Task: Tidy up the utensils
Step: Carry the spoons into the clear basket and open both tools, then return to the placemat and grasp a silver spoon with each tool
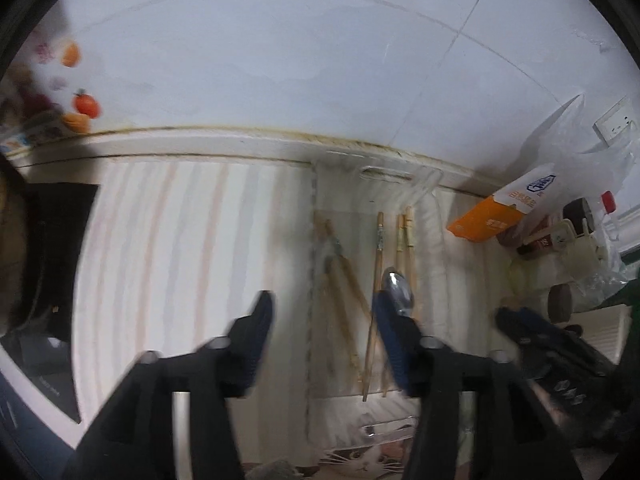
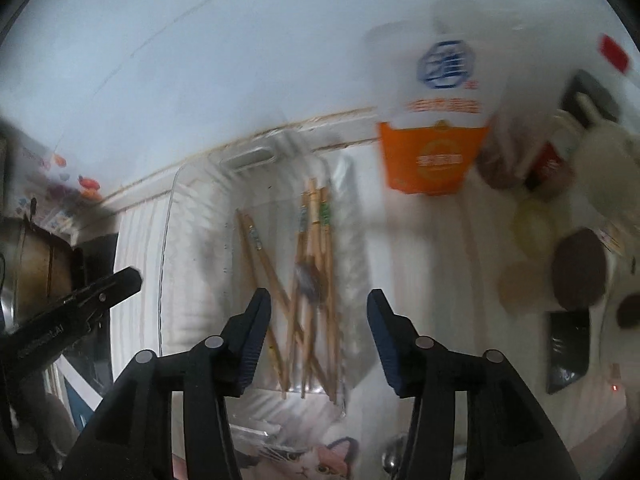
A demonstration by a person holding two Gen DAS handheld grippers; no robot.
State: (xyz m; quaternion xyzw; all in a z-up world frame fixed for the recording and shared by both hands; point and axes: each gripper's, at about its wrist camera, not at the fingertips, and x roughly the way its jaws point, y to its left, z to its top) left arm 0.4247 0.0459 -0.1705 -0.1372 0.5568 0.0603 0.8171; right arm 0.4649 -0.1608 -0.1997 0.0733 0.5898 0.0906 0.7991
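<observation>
A clear plastic tray [image 1: 384,174] lies on the striped cloth and holds several wooden chopsticks [image 1: 378,276]. A metal spoon [image 1: 397,289] lies among them, its bowl beside my left gripper's right fingertip [image 1: 384,312]. My left gripper [image 1: 322,312] is open and empty over the tray's left wall. In the right wrist view the tray [image 2: 248,160] and chopsticks [image 2: 308,272] lie straight ahead. My right gripper [image 2: 318,304] is open and empty above them. The right gripper also shows at the right of the left wrist view [image 1: 532,332].
An orange-and-white carton [image 2: 432,136] stands right of the tray, with jars and brown lids [image 2: 580,268] beyond. A metal pot [image 2: 28,268] and a dark stove [image 1: 48,256] sit at the left. A white tiled wall [image 1: 280,60] runs behind.
</observation>
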